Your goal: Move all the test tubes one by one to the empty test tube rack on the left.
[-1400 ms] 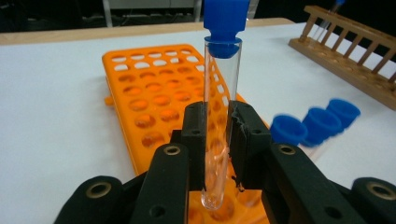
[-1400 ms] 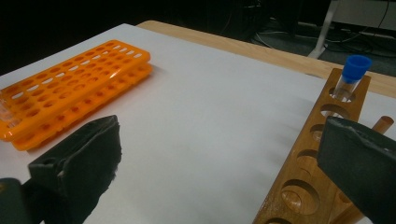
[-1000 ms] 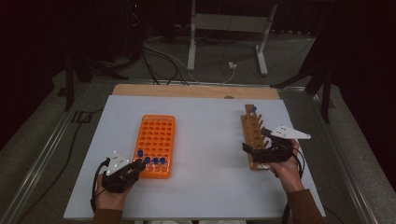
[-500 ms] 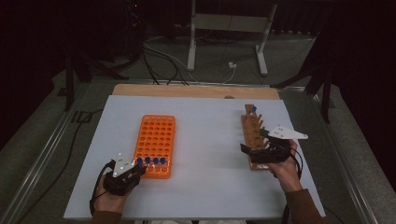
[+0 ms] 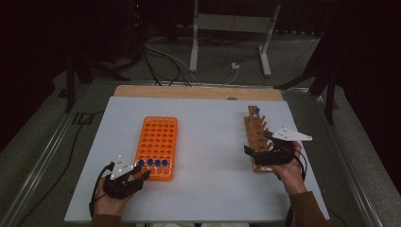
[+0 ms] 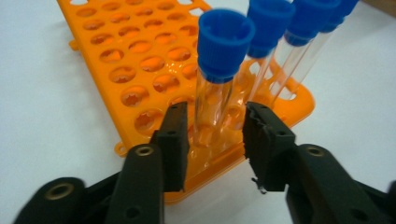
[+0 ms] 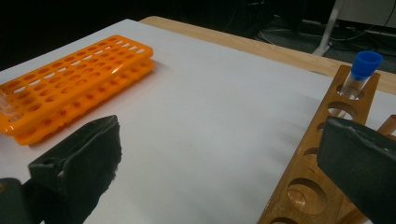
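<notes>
An orange tube rack (image 5: 158,137) lies on the left of the white table, with several blue-capped glass tubes (image 5: 152,162) standing in its near row. My left gripper (image 5: 142,174) sits at the rack's near end. In the left gripper view its jaws have just been opening. The nearest tube (image 6: 219,79) stands in the rack (image 6: 140,60) between the pads (image 6: 175,135), with a gap on each side. My right gripper (image 5: 257,143) stands wide open beside a wooden rack (image 5: 255,130), which holds one blue-capped tube (image 5: 257,111) at its far end.
In the right gripper view the wooden rack (image 7: 322,177) has empty holes near the jaws, and the orange rack (image 7: 70,88) lies far off to the left. A wooden strip (image 5: 198,92) runs along the table's far edge. Cables and a stand are on the floor beyond.
Both hands stay where they were. The left gripper's jaws look slightly further apart at the near row of tubes.
</notes>
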Demonstrator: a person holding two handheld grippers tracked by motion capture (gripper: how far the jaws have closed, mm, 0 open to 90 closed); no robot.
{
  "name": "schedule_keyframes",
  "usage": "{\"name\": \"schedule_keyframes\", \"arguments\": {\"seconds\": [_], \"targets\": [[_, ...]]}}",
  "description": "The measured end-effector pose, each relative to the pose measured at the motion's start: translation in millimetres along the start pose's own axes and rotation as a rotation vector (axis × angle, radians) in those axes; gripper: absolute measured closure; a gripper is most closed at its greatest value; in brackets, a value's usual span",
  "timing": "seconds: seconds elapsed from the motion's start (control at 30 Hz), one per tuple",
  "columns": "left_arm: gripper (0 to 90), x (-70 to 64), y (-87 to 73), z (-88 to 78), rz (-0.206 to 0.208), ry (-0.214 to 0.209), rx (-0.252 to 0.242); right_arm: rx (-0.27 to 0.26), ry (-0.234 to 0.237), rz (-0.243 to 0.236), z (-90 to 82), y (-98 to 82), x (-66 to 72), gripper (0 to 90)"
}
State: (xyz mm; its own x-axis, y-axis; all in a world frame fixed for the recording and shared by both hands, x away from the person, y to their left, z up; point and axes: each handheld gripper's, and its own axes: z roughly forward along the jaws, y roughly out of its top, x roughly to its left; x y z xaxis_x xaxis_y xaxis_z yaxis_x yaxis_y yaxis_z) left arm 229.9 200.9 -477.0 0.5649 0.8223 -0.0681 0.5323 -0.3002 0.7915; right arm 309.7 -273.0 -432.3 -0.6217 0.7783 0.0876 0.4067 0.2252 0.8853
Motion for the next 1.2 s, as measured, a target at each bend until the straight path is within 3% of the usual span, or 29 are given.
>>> {"name": "schedule_keyframes", "arguments": {"seconds": [0.23,0.33,0.43,0.77,1.2], "targets": [[43.4,2.4,3.0,-10.0,-0.016,-0.068,-0.069,0.002,0.001,-0.004,0.9,0.5,0.6,0.0],[28.1,-0.1,6.5,-11.0,-0.018,-0.069,-0.098,0.002,-0.001,-0.004,1.2,0.5,0.3,0.0],[18.3,-2.4,10.8,-10.4,-0.012,-0.081,-0.121,0.002,-0.004,-0.002,1.2,0.9,-0.4,0.0],[1.6,-3.1,28.6,-4.4,-0.008,-0.082,-0.168,-0.008,-0.027,-0.001,-0.4,9.5,-4.6,0.0],[0.7,4.3,42.6,-3.3,-0.015,-0.072,-0.231,-0.024,-0.103,-0.001,1.8,36.9,-24.7,0.0]]}}
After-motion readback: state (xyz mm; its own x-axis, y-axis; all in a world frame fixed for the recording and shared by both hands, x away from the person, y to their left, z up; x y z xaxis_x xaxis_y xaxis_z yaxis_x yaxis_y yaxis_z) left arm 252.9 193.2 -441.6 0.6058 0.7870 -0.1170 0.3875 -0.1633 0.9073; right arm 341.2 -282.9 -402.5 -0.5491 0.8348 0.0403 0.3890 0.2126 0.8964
